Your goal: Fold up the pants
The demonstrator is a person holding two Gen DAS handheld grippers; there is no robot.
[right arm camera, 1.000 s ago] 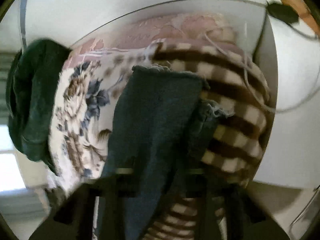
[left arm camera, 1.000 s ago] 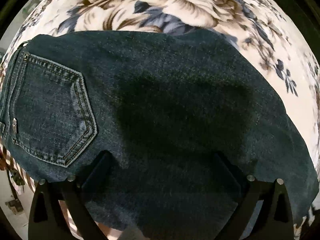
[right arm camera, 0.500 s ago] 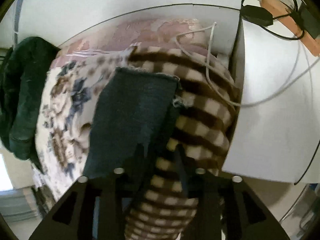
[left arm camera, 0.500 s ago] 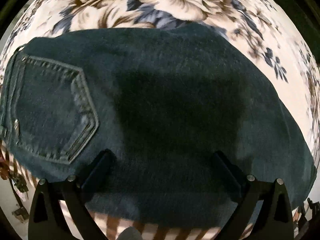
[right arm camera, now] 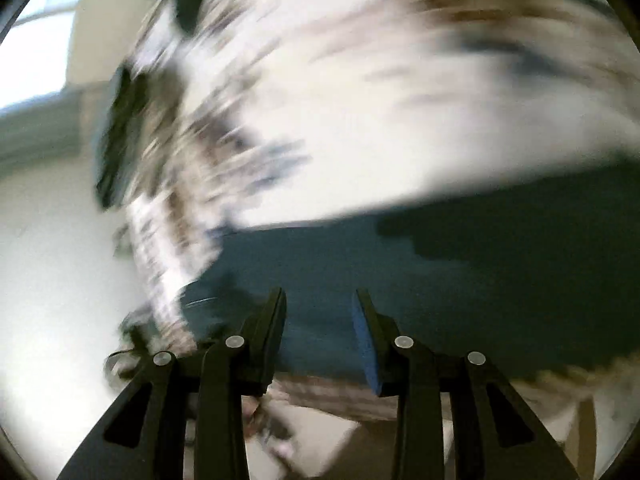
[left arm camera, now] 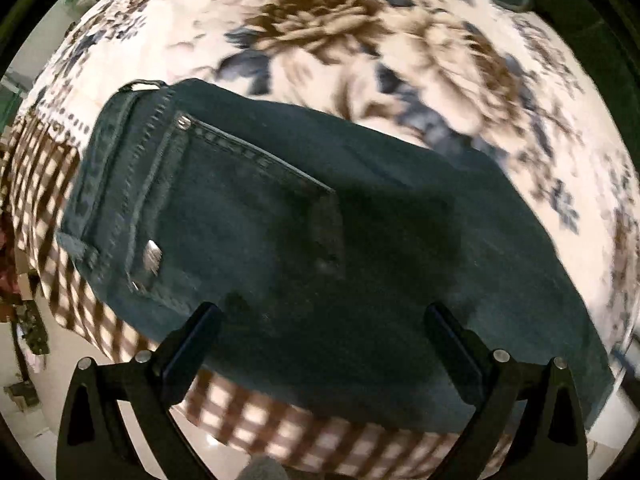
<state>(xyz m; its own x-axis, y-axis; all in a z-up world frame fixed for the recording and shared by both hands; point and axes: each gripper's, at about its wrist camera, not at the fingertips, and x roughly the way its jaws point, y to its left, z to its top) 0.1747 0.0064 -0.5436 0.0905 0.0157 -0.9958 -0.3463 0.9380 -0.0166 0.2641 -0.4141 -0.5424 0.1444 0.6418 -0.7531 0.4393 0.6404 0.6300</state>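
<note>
Two spread fingers of the left gripper hang released above the dark jeans, which lie folded on a floral blanket with the back pocket up. Seen from the blurred right wrist, the right gripper has just parted, empty, over the jeans.

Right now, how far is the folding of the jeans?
The jeans lie as a folded stack on the floral blanket, back pocket up. Both the left gripper and right gripper are open, holding nothing. Perhaps a last fold remains.
</note>
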